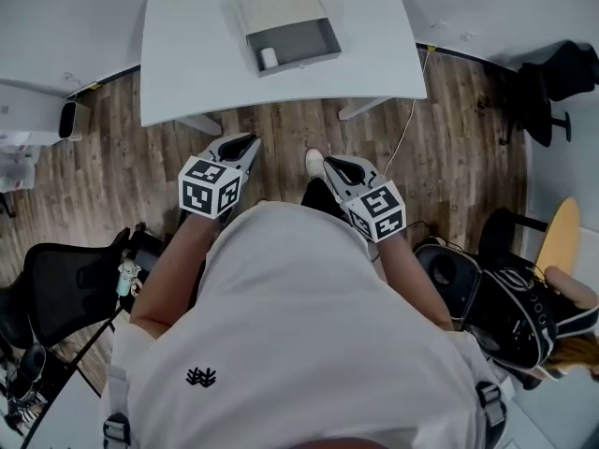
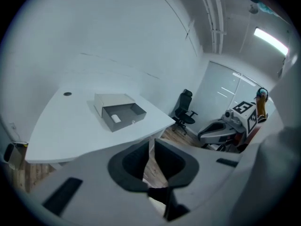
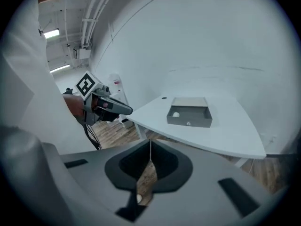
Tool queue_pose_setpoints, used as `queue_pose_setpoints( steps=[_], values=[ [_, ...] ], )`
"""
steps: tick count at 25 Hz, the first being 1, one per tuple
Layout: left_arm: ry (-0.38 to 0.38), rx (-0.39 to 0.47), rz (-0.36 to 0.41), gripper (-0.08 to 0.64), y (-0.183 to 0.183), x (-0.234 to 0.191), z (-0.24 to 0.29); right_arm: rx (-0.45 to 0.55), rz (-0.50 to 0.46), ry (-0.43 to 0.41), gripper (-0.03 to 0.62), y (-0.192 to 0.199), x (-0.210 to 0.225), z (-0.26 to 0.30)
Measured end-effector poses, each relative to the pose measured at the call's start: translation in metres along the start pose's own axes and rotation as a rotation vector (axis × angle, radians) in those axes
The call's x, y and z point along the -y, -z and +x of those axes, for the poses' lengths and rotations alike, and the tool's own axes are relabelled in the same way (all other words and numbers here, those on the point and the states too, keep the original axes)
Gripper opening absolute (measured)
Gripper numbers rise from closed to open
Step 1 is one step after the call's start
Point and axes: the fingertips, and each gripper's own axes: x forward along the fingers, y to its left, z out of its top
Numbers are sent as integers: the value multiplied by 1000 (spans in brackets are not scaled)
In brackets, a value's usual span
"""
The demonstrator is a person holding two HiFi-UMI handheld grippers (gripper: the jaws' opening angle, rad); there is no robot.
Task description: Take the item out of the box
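Table point(image 1: 187, 64): white, ahead of us; we stand back from its near edge, over the wood floor.
Box point(image 1: 309, 37): mid-table, open on top, with its tray drawn toward the near edge. We judge it easy to reach from this side.
Item point(image 1: 269, 58): small and white, in the box's near left corner, untouched.
Left gripper point(image 1: 245, 145): held close to our body, off the table, pointed at the box. Jaws narrow, a slit apart, nothing between.
Right gripper point(image 1: 335, 165): alongside, likewise aimed. Jaws closed tip to tip, empty.
Stage: we judge the reach not yet begun.
Requirement: whichever gripper goes must spread its jaws before entering the box.
Risk: the item lies close to the box wall, leaving little room for a jaw.
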Motion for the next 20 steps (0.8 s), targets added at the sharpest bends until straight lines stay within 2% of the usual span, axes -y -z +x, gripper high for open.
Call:
queue_pose_setpoints(
  steps=[5, 10, 17, 20],
  values=[
    [-109, -7, -61, 46, -48, -25, 53, -1, -49, -111, 9, -32, 69, 17],
    [-219, -34, -100, 75, -74, -58, 87, -8, -77, -194, 9, -41, 103, 32],
    [-331, -143, -125, 165, -89, -99, 130, -9, -31, -263, 9, -35, 143, 40],
    [-382, -217, -140, 219, -89, -113, 148, -11, -16, -282, 9, -33, 160, 41]
  ],
)
